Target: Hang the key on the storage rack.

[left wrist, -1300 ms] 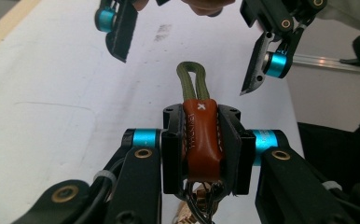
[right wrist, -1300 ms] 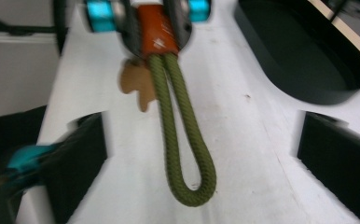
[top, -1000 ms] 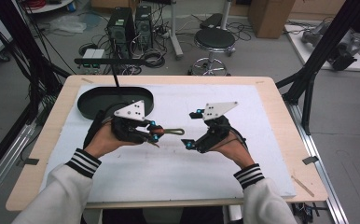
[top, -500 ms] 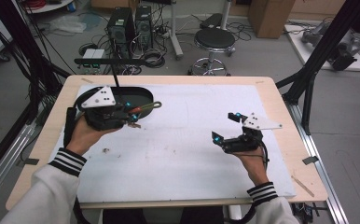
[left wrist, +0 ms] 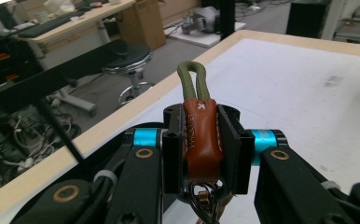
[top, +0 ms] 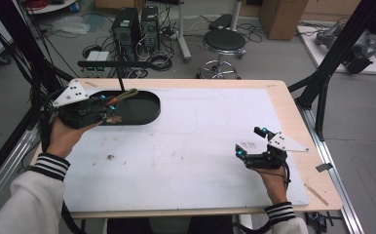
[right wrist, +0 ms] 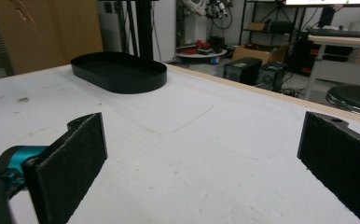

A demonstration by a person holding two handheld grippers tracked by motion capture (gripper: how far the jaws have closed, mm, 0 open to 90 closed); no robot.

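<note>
Left gripper (top: 109, 103) clamped on a brown leather key strap (left wrist: 200, 135) with green cord loop, held over the black oval tray (top: 140, 108), right gripper (top: 250, 141) wide apart, empty, above the white worktop (top: 191, 146)

White-topped table (top: 191, 146) with wooden rim. Black round stool (top: 223, 41) on the floor past the far edge; two computer towers (top: 136, 24) far left, cables around them. Probably a cardboard box (top: 278, 17) far right.

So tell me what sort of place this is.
Probably a lab or workshop: computer towers and loose cables on the floor, a stool, and black frame posts around the table.
</note>
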